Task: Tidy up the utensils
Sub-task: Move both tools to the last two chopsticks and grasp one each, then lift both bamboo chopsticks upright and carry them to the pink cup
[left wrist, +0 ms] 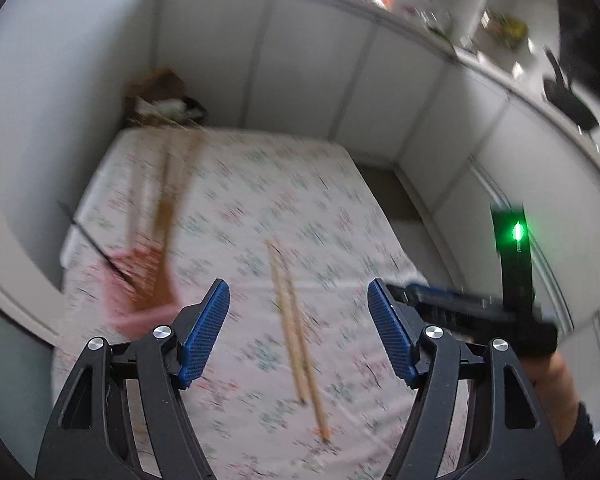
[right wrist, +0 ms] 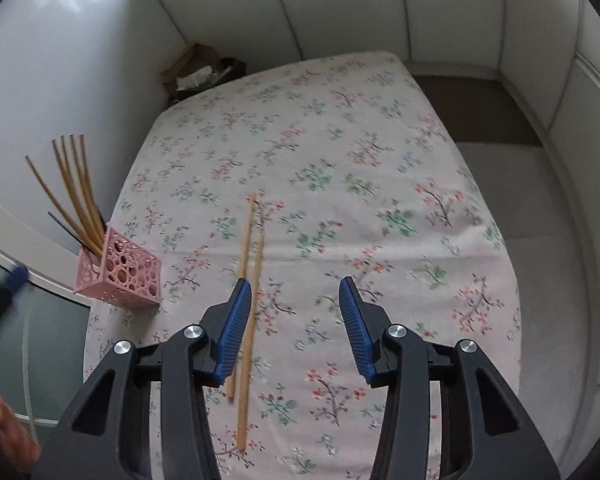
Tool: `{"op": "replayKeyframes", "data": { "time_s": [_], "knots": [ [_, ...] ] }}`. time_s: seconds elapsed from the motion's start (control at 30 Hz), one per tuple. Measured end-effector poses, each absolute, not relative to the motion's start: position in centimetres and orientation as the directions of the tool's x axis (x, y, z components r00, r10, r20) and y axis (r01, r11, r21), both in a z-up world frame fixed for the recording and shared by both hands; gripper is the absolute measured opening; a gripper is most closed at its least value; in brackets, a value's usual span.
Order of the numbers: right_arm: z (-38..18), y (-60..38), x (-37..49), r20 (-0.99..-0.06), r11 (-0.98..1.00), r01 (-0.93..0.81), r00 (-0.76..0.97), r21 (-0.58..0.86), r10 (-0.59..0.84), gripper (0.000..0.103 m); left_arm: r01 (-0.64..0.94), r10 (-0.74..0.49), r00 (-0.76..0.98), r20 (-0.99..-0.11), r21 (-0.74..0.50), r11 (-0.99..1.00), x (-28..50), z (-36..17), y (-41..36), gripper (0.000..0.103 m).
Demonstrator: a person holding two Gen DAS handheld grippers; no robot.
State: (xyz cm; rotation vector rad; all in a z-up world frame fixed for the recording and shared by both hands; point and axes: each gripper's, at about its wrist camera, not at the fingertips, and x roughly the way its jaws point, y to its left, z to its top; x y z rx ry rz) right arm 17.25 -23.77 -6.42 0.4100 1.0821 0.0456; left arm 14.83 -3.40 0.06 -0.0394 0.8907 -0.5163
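Two wooden chopsticks [right wrist: 249,280] lie side by side on the floral tablecloth [right wrist: 360,160]; they also show in the left wrist view [left wrist: 296,344]. A pink perforated holder [right wrist: 120,274] at the table's left edge holds several wooden chopsticks [right wrist: 76,192] and a black one; it is blurred in the left wrist view [left wrist: 140,284]. My right gripper [right wrist: 295,292] is open and empty, above the table with its left finger over the loose chopsticks. My left gripper [left wrist: 298,298] is open and empty above the chopsticks. The right gripper's body [left wrist: 480,312] shows at the right of the left wrist view.
The table stands in a corner of white panelled walls [right wrist: 340,8]. A brown box with white paper [right wrist: 200,70] sits behind the table's far left corner. A grey bench seat [right wrist: 540,208] runs along the right. A cluttered counter with a black pan [left wrist: 568,100] is beyond.
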Motion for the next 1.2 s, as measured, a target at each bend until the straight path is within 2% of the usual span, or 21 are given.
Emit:
{"op": "replayKeyframes", "data": {
  "time_s": [0.3,0.4,0.5,0.67,0.8,0.9,0.93,0.97,1.07,1.2],
  "knots": [
    [-6.7,-26.0,16.9,-0.858,0.912,0.219,0.468,0.347,0.214,0.045,0.359,-0.345,0.359,-0.867,-0.213,0.909,19.0,-8.3,-8.0,0.058],
    [-7.3,-26.7,16.8,-0.863,0.905,0.240,0.458,0.351,0.213,0.040,0.339,-0.289,0.343,-0.894,-0.169,0.925,20.7,-10.4,-8.9,0.052],
    [-7.3,-27.1,16.7,-0.855,0.894,0.249,0.467,0.371,0.225,0.036,0.314,-0.256,0.327,-0.909,-0.151,0.937,22.3,-12.4,-9.1,0.048],
    [-6.9,-27.2,16.8,-0.847,0.891,0.248,0.480,0.380,0.228,0.029,0.263,-0.236,0.293,-0.926,-0.159,0.952,24.8,-14.4,-8.8,0.031],
    [-7.0,-27.0,16.9,-0.848,0.893,0.244,0.477,0.379,0.230,0.028,0.279,-0.207,0.276,-0.939,-0.128,0.952,25.6,-16.1,-9.4,0.029],
    [-7.0,-26.6,17.2,-0.851,0.900,0.232,0.472,0.370,0.229,0.028,0.312,-0.155,0.293,-0.944,-0.059,0.948,25.7,-16.8,-10.4,0.029],
    [-7.0,-26.5,17.1,-0.852,0.900,0.230,0.470,0.370,0.230,0.028,0.340,-0.115,0.303,-0.946,-0.005,0.940,25.6,-16.9,-11.1,0.023],
    [-7.2,-26.3,17.2,-0.855,0.902,0.225,0.464,0.367,0.232,0.028,0.354,-0.119,0.298,-0.947,-0.007,0.935,25.5,-16.9,-11.4,0.006],
    [-8.2,-25.6,17.4,-0.876,0.919,0.208,0.429,0.334,0.222,0.028,0.351,-0.177,0.266,-0.948,-0.076,0.933,25.2,-16.5,-11.0,0.006],
    [-9.6,-25.1,17.7,-0.896,0.927,0.205,0.387,0.314,0.218,0.028,0.385,-0.281,0.315,-0.907,-0.148,0.911,24.0,-13.6,-10.5,0.006]
  ]
}}
